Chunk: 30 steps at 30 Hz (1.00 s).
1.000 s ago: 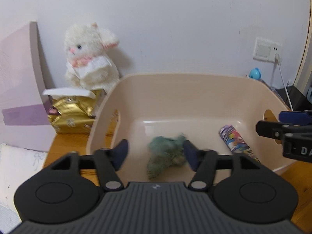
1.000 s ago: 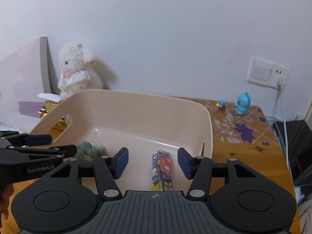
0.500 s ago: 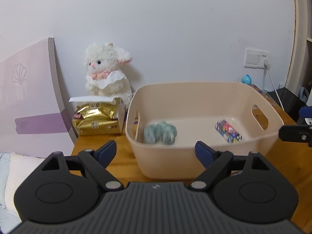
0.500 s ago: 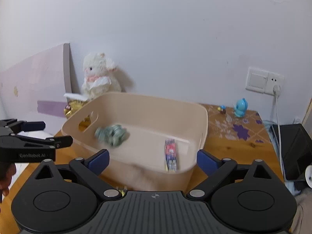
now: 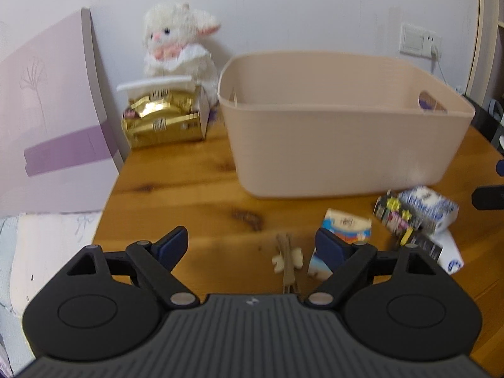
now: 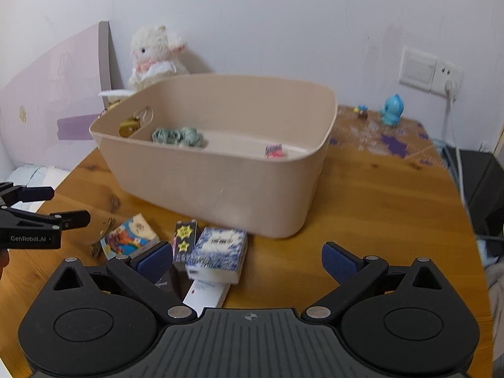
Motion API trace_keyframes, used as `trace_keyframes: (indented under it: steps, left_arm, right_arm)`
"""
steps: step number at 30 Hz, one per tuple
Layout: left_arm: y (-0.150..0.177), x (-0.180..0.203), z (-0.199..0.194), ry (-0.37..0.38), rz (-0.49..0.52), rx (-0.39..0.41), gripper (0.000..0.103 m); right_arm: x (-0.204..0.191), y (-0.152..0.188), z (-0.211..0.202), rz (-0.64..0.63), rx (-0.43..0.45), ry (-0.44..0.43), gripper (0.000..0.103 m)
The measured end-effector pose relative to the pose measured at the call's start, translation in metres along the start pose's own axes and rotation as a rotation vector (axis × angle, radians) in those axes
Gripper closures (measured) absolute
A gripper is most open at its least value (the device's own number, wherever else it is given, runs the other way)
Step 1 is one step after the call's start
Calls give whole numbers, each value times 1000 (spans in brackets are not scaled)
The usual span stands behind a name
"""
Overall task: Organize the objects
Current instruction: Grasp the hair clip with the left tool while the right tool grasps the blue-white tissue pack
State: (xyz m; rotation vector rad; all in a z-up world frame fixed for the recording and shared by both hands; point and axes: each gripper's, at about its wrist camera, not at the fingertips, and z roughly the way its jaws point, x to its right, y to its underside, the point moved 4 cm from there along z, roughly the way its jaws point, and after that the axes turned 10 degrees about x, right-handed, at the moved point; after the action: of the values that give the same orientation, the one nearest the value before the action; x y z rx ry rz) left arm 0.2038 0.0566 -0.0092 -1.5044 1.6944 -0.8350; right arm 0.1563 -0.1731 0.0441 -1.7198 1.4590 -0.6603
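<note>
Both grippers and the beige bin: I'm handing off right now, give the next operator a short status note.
Left gripper: jaws open, nothing between them, low over the table in front of the bin.
Right gripper: jaws opening, nothing gripped, over the packs.
Beige bin: holds the green cloth bundle and a colourful packet.
Done: those two items are binned.
Left, all on the table in front of the bin: blue-and-white tissue pack, black star-print box, cartoon tissue pack, a white flat pack under them, and a small bundle of sticks.
</note>
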Motion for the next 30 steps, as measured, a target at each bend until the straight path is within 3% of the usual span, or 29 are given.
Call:
trace_keyframes:
  steps: [10,18,20,24,26,27,28,30]
  left_arm:
    - [33,5,16,48,39,-96,16]
    - [36,5,25,114,-3,-92,42]
    - [35,5,26,135,-14,-89,51]
    - [34,7,27,154,-14,-82,68]
    - [34,8,26,169,-15,-81,83]
    - [34,8,25,174,-18,-83,84]
    - [34,9,26,175,-22,-86,90]
    - [34,10,25,177,-21,-86,90]
  right_arm:
    - [-23,24,31,-36,-46,-2,2]
    - [-28,28,47,-15,-57,-13,12]
    - [-29,27,48,-8,-51,-23,18]
    - [-30,26,48,18,-45,-50,40]
    - [-30,27,47,25,-45,-57,50]
    - [-31,27,47,25,-44,-60,56]
    - [-31,27,46,27,-46,-64,57]
    - [-31,27,45,29,-48,-68,58]
